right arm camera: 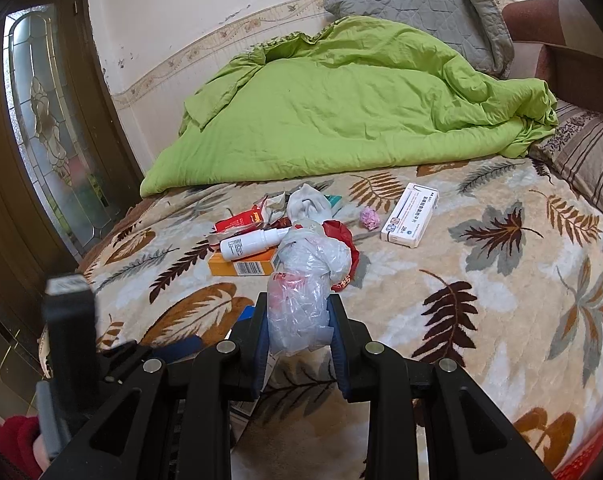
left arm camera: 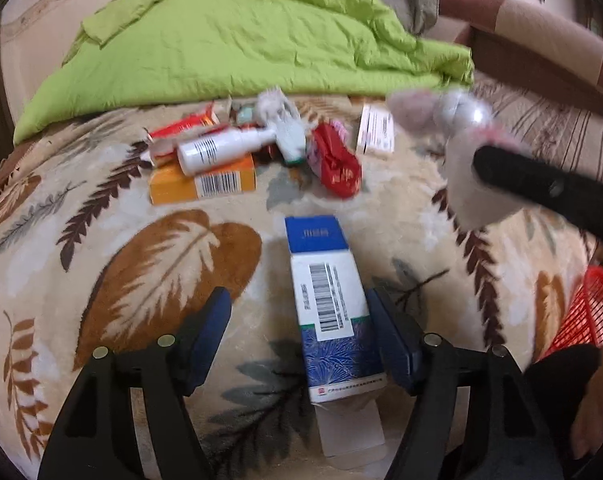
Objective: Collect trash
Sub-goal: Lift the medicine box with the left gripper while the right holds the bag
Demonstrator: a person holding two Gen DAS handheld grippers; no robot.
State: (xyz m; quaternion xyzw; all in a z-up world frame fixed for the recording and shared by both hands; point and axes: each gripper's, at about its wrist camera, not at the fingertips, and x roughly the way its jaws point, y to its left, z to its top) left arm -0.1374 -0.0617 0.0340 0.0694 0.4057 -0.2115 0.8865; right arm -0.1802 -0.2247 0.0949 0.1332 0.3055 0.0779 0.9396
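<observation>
**Blue box sits between the open left fingers**

The left gripper (left arm camera: 299, 344) is spread wide and holds nothing. A long blue and white box (left arm camera: 329, 304) lies flat on the leafy blanket (left arm camera: 101, 208), right in the gap between the two fingers. Its long side runs straight away from the gripper, the same way the fingers point. It lies close against the right-hand finger, and there is more room on the other side. So I think the left gripper only has to squeeze across the narrow sides of the box. The box is stiff card with flat faces, and its near flap hangs open, so it may squash a little.

The right gripper (right arm camera: 299, 336) is clamped on a clear plastic bag (right arm camera: 301, 288). The bag is thin, shiny and all crumpled up, and it sticks out past the fingertips.

More trash waits farther back on the blanket: a white spray bottle (left arm camera: 221, 148) resting on an orange box (left arm camera: 203, 184), a red wrapper (left arm camera: 337, 164) and a flat white box (left arm camera: 376, 130). They are well apart from the left gripper. A red mesh basket (left arm camera: 589, 308) peeks in at the edge. It may be where the trash goes.
</observation>
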